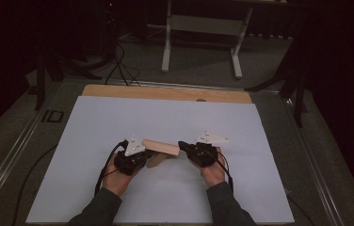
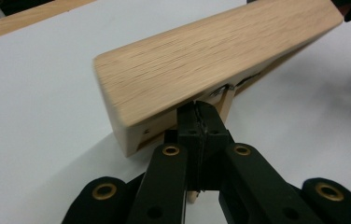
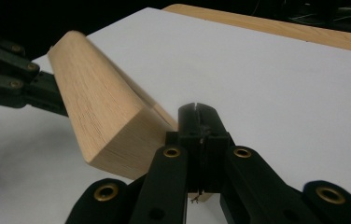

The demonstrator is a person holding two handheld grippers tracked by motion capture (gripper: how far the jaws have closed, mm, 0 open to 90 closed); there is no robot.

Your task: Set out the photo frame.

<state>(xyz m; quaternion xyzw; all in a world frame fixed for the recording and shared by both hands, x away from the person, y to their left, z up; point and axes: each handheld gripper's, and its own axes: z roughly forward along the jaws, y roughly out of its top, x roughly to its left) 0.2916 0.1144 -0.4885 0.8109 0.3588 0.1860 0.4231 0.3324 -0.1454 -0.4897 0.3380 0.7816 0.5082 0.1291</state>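
Wooden block (image 1: 161,147): pale tan oak, fine darker grain streaks along its length, lighter cream end face. White sheet (image 1: 118,122) under the block, plain, no pattern. Counter (image 1: 165,92) edge beyond the sheet: light brown wood. Left gripper (image 2: 197,116) and right gripper (image 3: 197,116): matte black, brass-coloured rivets. Grey-white three-cornered plates either side of the block. Sleeves dark grey.

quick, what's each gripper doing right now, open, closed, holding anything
Left gripper: jaws closed, apparently pinching something thin under the light oak wooden block.
Right gripper: jaws closed beside the block's other end; whether they grip anything cannot be told.
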